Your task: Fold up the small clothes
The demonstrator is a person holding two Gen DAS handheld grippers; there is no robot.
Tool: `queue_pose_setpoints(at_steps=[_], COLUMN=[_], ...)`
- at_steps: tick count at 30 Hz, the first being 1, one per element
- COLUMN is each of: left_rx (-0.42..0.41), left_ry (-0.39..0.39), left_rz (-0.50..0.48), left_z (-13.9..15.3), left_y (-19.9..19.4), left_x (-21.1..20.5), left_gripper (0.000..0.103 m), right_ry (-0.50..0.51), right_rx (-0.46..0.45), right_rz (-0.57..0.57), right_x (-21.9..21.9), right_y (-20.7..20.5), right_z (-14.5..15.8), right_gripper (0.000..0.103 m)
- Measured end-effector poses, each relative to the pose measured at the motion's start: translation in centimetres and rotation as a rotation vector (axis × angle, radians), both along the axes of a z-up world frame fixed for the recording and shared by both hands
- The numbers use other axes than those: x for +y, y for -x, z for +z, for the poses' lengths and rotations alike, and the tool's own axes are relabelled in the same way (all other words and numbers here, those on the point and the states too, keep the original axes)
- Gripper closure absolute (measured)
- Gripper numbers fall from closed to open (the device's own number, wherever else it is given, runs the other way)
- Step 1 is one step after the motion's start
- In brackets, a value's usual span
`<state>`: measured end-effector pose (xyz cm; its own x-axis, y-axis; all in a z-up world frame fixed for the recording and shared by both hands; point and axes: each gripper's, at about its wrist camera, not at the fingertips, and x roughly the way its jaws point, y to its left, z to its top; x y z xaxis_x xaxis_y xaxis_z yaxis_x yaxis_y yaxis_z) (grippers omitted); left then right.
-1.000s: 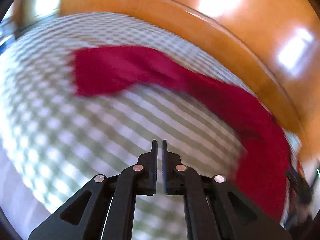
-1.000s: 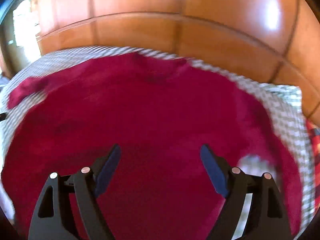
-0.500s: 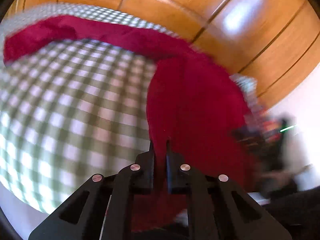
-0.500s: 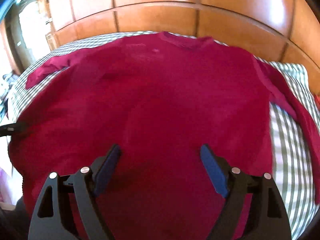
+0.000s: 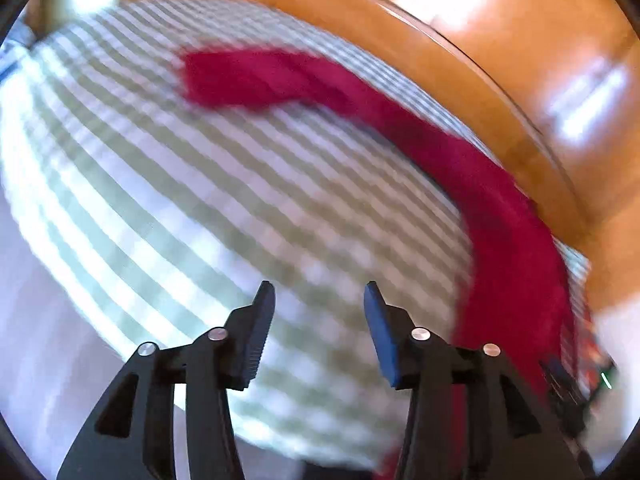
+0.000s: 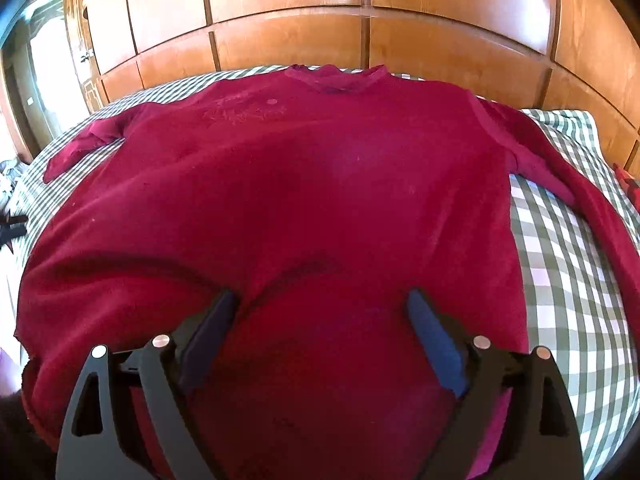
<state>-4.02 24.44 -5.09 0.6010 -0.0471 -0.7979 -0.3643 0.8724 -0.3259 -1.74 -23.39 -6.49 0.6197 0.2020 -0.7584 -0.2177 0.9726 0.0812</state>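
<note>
A dark red long-sleeved shirt [image 6: 320, 200] lies spread flat, front up, on a green-and-white checked bedsheet [image 6: 568, 280], collar at the far side. My right gripper [image 6: 320, 304] is open just above the shirt's lower middle, with cloth bunched between the fingers. In the blurred left wrist view, the shirt's left sleeve [image 5: 360, 112] stretches across the sheet [image 5: 180, 208]. My left gripper [image 5: 319, 300] is open and empty above bare sheet, left of the sleeve.
A wooden panelled headboard or wardrobe [image 6: 360, 24] runs behind the bed. The bed's near left edge [image 5: 52, 320] drops to a pale floor. A red patterned item [image 6: 628, 188] lies at the far right edge.
My left gripper was shut and is now open; its view has swung left from the shirt body back to the sleeve. My right gripper has lowered toward the shirt's lower part.
</note>
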Motion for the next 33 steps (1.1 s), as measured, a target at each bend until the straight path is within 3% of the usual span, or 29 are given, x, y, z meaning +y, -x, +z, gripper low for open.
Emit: queue_pose_setpoints(at_steps=[2,4,7,12,13,14,15,16,18,22,26,30,33], left_rx=[0.004,-0.003,-0.016,0.029,0.023,0.012,0.026,0.043,0.038,-0.043,-0.006,0.186,0.314], left_ry=[-0.089,-0.111,-0.027,0.029,0.023,0.007,-0.002,0.004,-0.027,-0.008,-0.159,-0.330,-0.370], left_rz=[0.067,0.114,0.195,0.285,0.294,0.292,0.271,0.254,0.250,0.280,0.304,0.277,0.247], left_z=[0.8,1.3,1.0,-1.4,-1.7,-1.7,-1.9,-2.0,-1.2,4.0,7.2,3.5,-1.0], left_y=[-1.1,-2.8,-5.5,-10.3,-10.9,-11.5,-12.6,-13.4,-14.8,-15.1,-16.4,-19.1,-19.7], left_x=[1.8,4.0,6.8,9.6,10.4,10.7,11.0,11.4,12.4,15.7,17.8,16.6,15.4], left_gripper=[0.048,0.031,0.031,0.031,0.037,0.050,0.082,0.090,0.092,0.092,0.092,0.092,0.091], right_ry=[0.001,0.006,0.013,0.019,0.019,0.020,0.021,0.022,0.025,0.026,0.029,0.032,0.033], right_rx=[-0.002,-0.005,-0.005,-0.004,-0.005,-0.004,-0.003,-0.001,0.003,0.004,0.001,0.001,0.001], right_rz=[-0.002,-0.003,-0.006,-0.008,-0.008,-0.009,-0.009,-0.009,-0.009,-0.009,-0.010,-0.010,-0.008], right_x=[0.1,0.2,0.4,0.5,0.6,0.6,0.6,0.6,0.7,0.8,0.6,0.5,0.4], right_y=[-0.1,-0.2,-0.3,-0.4,-0.5,-0.5,-0.6,-0.6,-0.7,-0.8,-0.9,-1.0,-1.0], right_z=[0.0,-0.1,-0.2,-0.3,-0.3,-0.3,-0.3,-0.4,-0.4,-0.4,-0.4,-0.5,-0.5], right_gripper=[0.013,0.012,0.011,0.010,0.009,0.009,0.009,0.008,0.008,0.007,0.007,0.007,0.007])
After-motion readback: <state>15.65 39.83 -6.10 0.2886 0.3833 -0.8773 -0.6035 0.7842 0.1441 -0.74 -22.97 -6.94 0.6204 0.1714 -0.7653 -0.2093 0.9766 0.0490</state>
